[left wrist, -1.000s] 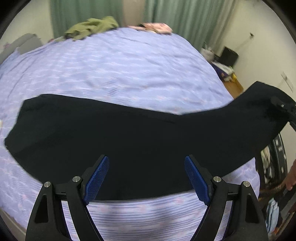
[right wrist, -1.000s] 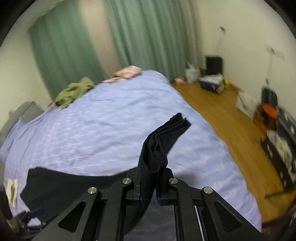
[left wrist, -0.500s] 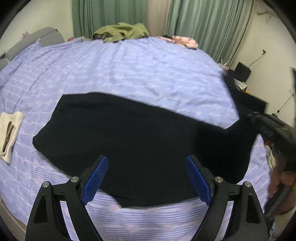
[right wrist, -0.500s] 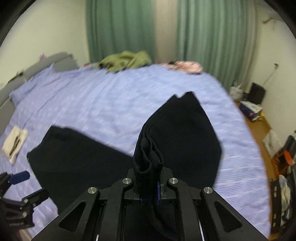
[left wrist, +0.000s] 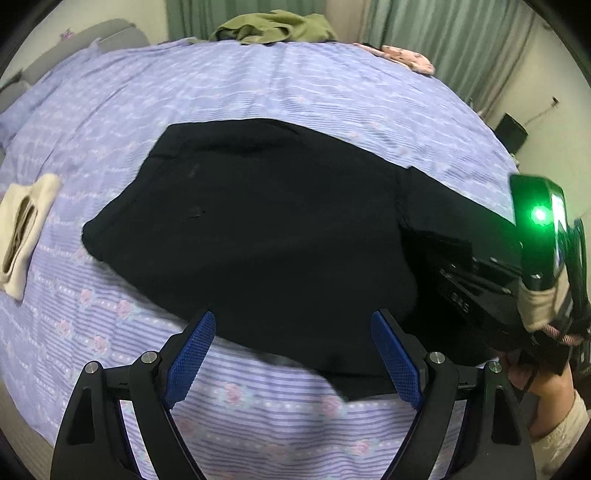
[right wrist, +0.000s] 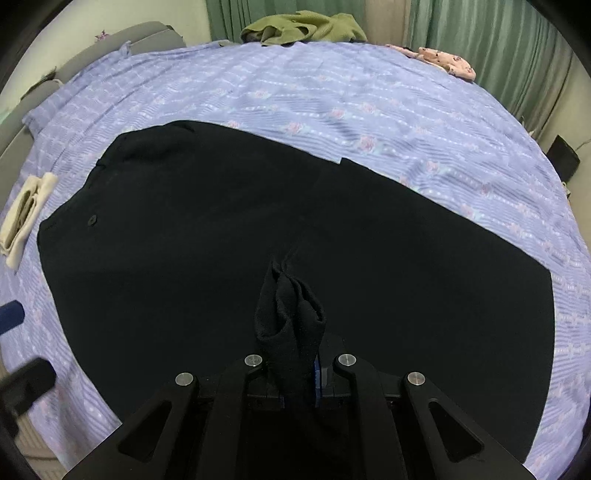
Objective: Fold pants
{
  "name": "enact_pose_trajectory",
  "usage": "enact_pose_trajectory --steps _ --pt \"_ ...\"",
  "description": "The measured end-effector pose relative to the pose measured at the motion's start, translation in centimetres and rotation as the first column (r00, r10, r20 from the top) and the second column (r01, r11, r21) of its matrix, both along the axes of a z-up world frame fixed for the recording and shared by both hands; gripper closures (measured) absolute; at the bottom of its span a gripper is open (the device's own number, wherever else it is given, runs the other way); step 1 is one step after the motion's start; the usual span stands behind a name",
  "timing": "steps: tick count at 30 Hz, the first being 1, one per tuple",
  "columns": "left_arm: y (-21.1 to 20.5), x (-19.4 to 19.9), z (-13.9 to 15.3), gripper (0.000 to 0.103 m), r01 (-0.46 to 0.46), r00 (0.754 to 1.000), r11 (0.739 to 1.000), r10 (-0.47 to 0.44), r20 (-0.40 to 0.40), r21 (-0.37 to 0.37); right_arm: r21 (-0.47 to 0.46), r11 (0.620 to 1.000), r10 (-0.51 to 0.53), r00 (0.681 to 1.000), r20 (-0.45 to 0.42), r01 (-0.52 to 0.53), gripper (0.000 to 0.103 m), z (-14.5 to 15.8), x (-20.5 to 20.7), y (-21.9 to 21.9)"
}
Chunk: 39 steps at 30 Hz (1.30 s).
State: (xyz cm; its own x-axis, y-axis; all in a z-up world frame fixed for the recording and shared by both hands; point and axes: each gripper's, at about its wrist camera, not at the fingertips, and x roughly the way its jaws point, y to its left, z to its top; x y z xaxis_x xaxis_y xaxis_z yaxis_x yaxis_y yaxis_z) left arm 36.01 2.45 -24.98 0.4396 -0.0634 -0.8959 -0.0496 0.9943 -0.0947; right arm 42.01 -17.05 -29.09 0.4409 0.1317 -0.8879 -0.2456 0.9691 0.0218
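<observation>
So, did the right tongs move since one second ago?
Yes. The right tongs, shut on the black pants, swung left, toward the cream cloth on the bed.

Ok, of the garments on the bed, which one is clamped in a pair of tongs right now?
The black pants: a bunched fold of them is pinched in the shut right tongs. The olive garment, pink one and cream one lie untouched.
</observation>
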Motion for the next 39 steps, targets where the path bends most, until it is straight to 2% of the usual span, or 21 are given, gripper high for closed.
enact_pose_trajectory --steps 14,17,19,21,23,28,33,35,39 --pt "2.8 0.2 0.4 0.016 -0.079 0.997 0.997 0.079 0.002 0.009 -0.017 1.0 -0.004 0.999 -0.051 0.003 0.091 -1.2 0.3 1.9" --pt "3.0 0.1 0.4 0.016 -0.087 0.996 0.996 0.087 -0.001 0.016 -0.021 1.0 0.004 0.998 -0.061 -0.006 0.086 -1.6 0.3 2.3" --pt "3.1 0.2 0.4 0.016 -0.09 0.996 0.996 0.09 -0.004 0.023 -0.01 1.0 0.01 0.997 -0.072 -0.01 0.077 -1.7 0.3 2.5" --pt "3.4 0.2 0.4 0.016 -0.096 0.995 0.995 0.097 -0.005 0.023 0.039 0.999 0.031 0.995 -0.092 -0.027 0.052 -1.5 0.0 2.8" --pt "4.2 0.1 0.4 0.016 -0.118 0.993 0.993 0.118 -0.002 0.032 0.108 0.992 0.074 0.991 -0.111 -0.062 0.047 -0.9 -0.7 3.5" --pt "6.7 -0.4 0.5 0.016 -0.176 0.984 0.984 0.176 -0.004 0.033 0.209 0.971 0.137 0.985 -0.101 -0.114 0.048 1.4 -3.1 4.4" --pt "7.2 -1.0 0.4 0.015 -0.169 0.986 0.985 0.169 0.003 0.031 0.251 0.968 0.008 1.0 -0.018 -0.003 0.047 4.8 -4.4 0.5" --pt "6.8 -1.1 0.1 0.015 -0.163 0.987 0.986 0.163 -0.002 0.024 0.256 0.966 -0.04 0.999 -0.025 0.046 0.048 4.6 -4.1 -1.4" --pt "5.3 -0.9 -0.6 0.015 -0.135 0.991 0.991 0.135 -0.021 -0.008 0.214 0.976 -0.033 0.996 -0.083 0.05 0.055 2.6 -3.2 -2.2"
